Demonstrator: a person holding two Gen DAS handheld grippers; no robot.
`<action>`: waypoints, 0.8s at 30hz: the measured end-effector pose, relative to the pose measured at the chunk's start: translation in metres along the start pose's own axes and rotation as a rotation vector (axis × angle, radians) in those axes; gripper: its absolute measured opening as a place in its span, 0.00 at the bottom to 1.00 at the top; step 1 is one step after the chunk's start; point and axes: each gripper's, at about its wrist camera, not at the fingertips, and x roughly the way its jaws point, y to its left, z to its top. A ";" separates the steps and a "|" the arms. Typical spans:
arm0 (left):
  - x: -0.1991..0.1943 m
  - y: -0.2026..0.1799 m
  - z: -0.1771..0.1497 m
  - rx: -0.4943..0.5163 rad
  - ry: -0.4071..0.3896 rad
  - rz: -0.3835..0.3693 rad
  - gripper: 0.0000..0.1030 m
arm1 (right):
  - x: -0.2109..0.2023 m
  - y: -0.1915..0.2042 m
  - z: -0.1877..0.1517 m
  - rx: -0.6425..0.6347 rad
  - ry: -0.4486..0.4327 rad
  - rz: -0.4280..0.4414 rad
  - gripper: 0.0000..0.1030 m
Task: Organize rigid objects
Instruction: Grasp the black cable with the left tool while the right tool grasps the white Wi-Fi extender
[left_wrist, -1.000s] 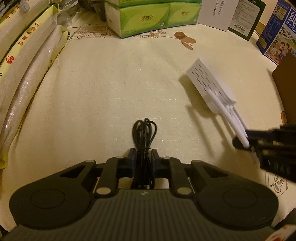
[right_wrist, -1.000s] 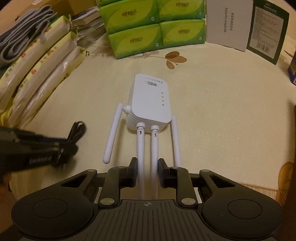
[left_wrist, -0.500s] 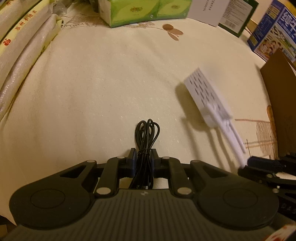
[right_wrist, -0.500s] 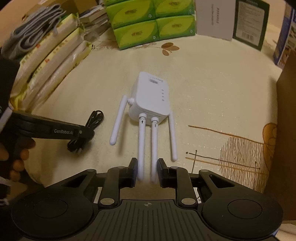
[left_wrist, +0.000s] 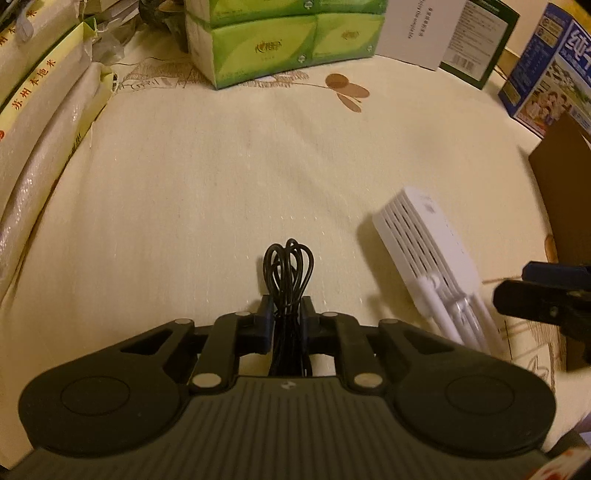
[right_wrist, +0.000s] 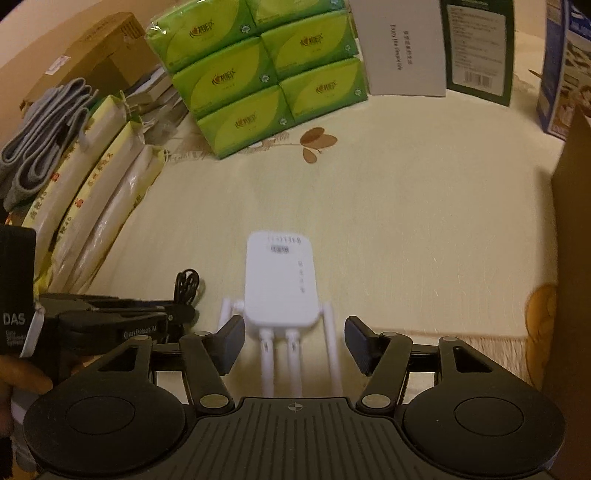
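A coiled black cable sticks up between the fingers of my left gripper, which is shut on it just above the cream tablecloth. To its right, a white router with several antennas lies on the cloth. In the right wrist view the router lies straight ahead. Its antennas reach back between the jaws of my right gripper, which are opening and do not press on them. The left gripper and the cable show at the left there.
Green tissue packs stand at the back. Bagged rice lines the left side. A white card, a dark green box and a blue carton stand at the back right. A brown cardboard wall rises on the right.
My right gripper has spread its jaws and let go of the router's antennas; the router has come down onto the cloth. The left gripper still holds the cable.
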 end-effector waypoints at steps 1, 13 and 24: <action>0.001 0.000 0.002 -0.001 -0.001 -0.001 0.11 | 0.004 0.001 0.002 -0.003 0.006 0.002 0.61; 0.011 0.005 0.004 -0.023 0.030 -0.010 0.20 | 0.050 0.010 0.022 0.000 0.048 -0.022 0.69; 0.017 0.001 0.007 0.011 0.034 0.005 0.20 | 0.071 0.020 0.015 -0.064 0.080 -0.036 0.52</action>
